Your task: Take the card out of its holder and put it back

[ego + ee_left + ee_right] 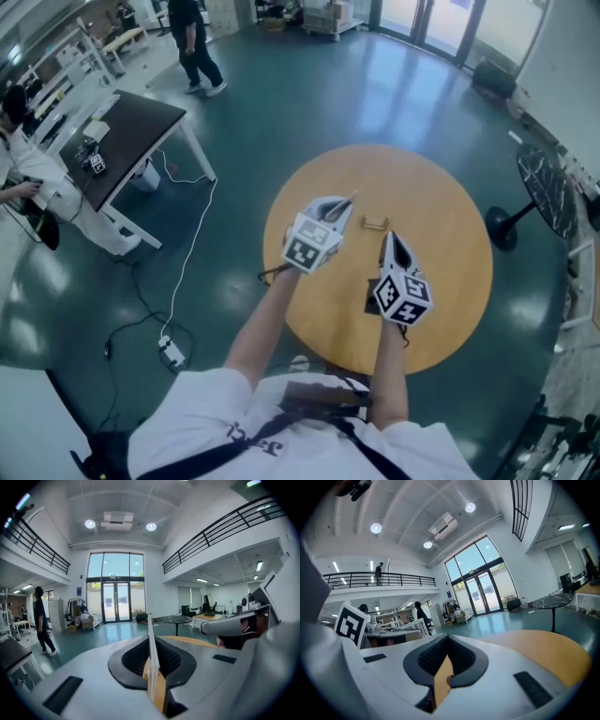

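My left gripper [343, 206] hovers over the round wooden table [450, 234], shut on a thin white card [151, 653]. In the left gripper view the card stands edge-on between the pads and sticks out past the tips. A small wooden card holder [376, 223] lies on the table just right of the left gripper's tip, with nothing in it. My right gripper [389, 238] is a little nearer to me, pointing at the holder. Its jaws [447, 641] meet at the tips with nothing between them.
A dark flat object [372, 298] lies on the table, partly under the right gripper. To the left stands a dark desk [127, 131], and a person [195, 47] walks beyond it. A floor fan [542, 192] is to the right, cables [169, 349] lie on the floor.
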The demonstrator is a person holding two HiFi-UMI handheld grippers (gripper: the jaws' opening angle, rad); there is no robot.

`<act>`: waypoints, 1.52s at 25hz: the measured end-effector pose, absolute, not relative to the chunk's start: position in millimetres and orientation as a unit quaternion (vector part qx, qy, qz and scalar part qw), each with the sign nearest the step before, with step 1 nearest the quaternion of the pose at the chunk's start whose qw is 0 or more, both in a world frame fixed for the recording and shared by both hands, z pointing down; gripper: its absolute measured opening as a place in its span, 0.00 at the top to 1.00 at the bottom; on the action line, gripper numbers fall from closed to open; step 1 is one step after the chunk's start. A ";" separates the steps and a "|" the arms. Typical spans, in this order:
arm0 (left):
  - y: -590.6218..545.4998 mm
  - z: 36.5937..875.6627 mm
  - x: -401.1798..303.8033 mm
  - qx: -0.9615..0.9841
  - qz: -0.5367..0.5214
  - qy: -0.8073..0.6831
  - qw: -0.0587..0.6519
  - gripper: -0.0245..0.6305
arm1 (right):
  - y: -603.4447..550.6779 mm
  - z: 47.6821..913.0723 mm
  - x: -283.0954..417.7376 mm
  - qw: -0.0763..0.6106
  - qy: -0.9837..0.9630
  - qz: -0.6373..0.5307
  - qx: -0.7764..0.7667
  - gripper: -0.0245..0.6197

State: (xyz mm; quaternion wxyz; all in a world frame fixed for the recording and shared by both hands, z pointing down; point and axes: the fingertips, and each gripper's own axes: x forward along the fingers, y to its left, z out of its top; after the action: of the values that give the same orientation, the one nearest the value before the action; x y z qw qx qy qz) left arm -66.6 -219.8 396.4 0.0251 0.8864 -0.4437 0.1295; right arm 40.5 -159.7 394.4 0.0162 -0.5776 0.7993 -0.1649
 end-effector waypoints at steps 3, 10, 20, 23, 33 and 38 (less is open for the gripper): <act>-200.1 386.6 -81.2 0.876 0.103 -0.471 0.022 0.92 | -152.0 386.4 27.9 0.014 0.804 -0.154 -0.575 0.95; -151.5 370.7 -99.7 0.856 0.054 -0.514 0.016 0.92 | -132.8 373.3 8.6 0.007 0.813 -0.131 -0.567 0.95; -124.1 365.8 -101.0 0.846 0.020 -0.533 0.011 0.92 | -116.3 368.6 5.3 0.002 0.813 -0.119 -0.570 0.95; -122.4 366.5 -97.4 0.851 0.019 -0.525 0.011 0.92 | -112.9 367.0 6.0 0.002 0.810 -0.117 -0.574 0.95; -125.7 370.6 -91.5 0.856 0.024 -0.516 0.011 0.92 | -114.6 375.1 12.9 -0.001 0.802 -0.123 -0.584 0.95; -130.3 379.3 -92.4 0.857 0.028 -0.514 0.023 0.92 | -116.0 379.5 12.4 -0.005 0.802 -0.126 -0.584 0.95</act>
State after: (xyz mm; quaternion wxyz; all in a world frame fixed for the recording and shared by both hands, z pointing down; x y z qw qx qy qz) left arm -92.4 -130.3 379.3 0.0234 0.8568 -0.5143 0.0282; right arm 12.4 -116.0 379.5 -0.0045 -0.5843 0.8017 -0.1261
